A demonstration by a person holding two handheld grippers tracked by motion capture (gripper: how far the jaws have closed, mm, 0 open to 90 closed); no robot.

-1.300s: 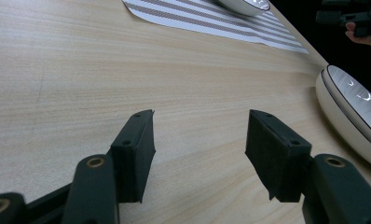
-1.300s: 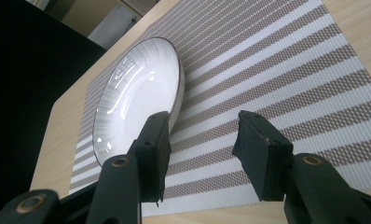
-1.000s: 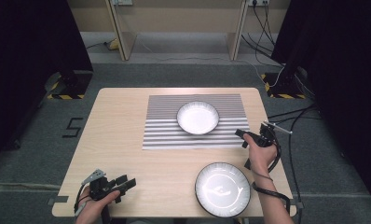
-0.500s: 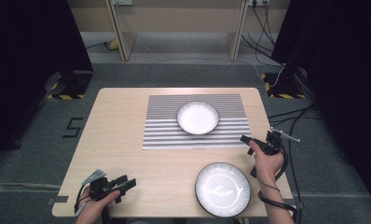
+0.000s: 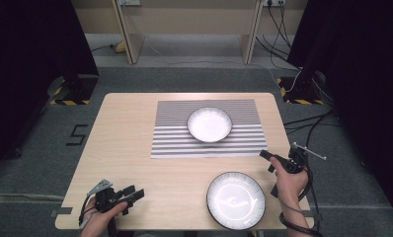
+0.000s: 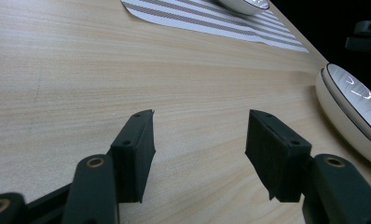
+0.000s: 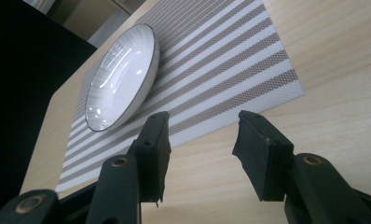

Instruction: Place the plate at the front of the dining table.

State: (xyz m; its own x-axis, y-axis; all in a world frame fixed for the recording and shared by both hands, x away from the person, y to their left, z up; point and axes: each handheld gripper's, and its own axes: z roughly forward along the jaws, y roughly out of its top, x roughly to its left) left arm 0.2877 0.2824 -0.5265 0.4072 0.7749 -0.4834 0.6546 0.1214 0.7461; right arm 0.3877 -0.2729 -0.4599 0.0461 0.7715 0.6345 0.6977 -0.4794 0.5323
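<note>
The white plate (image 5: 236, 200) lay flat on the bare wood at the near right of the table (image 5: 135, 148), its rim close to the near edge; being round, it offered no long axis to line up with. From its centre the right gripper (image 5: 268, 157) stood at about two o'clock, just off the rim and near the table's right edge, its jaws wide with nothing between them. In the right gripper view those jaws pointed not at the plate but toward the striped mat (image 7: 230, 51) and the white bowl (image 7: 120, 77) resting on it, so the plate lay behind and below that gripper's line. Judging from this, the right hand (image 5: 289, 183) was the nearer one, and reaching the rim would call for turning the jaws back toward seven or eight o'clock. The left gripper (image 5: 130, 195) rested at nine o'clock from the plate, well apart, its jaws also wide and empty; its own view caught the plate's edge at the right, cut off by the frame. The dark mark inside the plate was too small to make out.
</note>
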